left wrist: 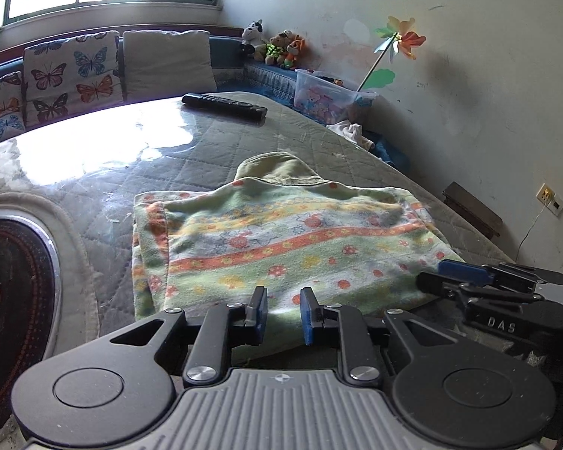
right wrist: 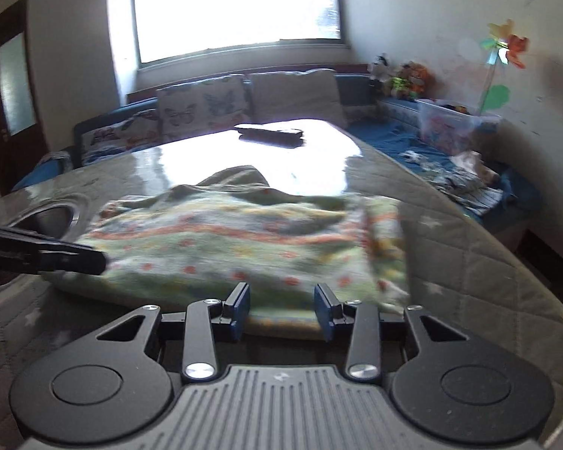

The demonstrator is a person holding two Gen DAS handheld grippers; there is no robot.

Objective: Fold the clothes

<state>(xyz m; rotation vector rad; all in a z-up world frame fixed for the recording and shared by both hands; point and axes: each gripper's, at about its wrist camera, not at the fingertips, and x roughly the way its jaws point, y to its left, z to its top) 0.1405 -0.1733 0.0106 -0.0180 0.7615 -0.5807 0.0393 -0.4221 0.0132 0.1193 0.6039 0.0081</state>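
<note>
Where folded flat, floral striped green garment (left wrist: 281, 240), hood upward.

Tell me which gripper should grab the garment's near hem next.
Probably the left. The left gripper sits squarely over the floral garment at its near hem, jaws slightly apart with nothing pinched; the right gripper stands off that edge.

Bright window (right wrist: 236, 7) at the far wall, glare washing across the quilted tabletop (left wrist: 214, 142). Blue sofa (right wrist: 394, 138) beneath it with butterfly cushions (left wrist: 71, 71) and a plain cushion (left wrist: 167, 62). Dark door (right wrist: 11, 86) far left. Scuffed white wall (left wrist: 469, 75) on the right, socket (left wrist: 550, 201) low down.
</note>
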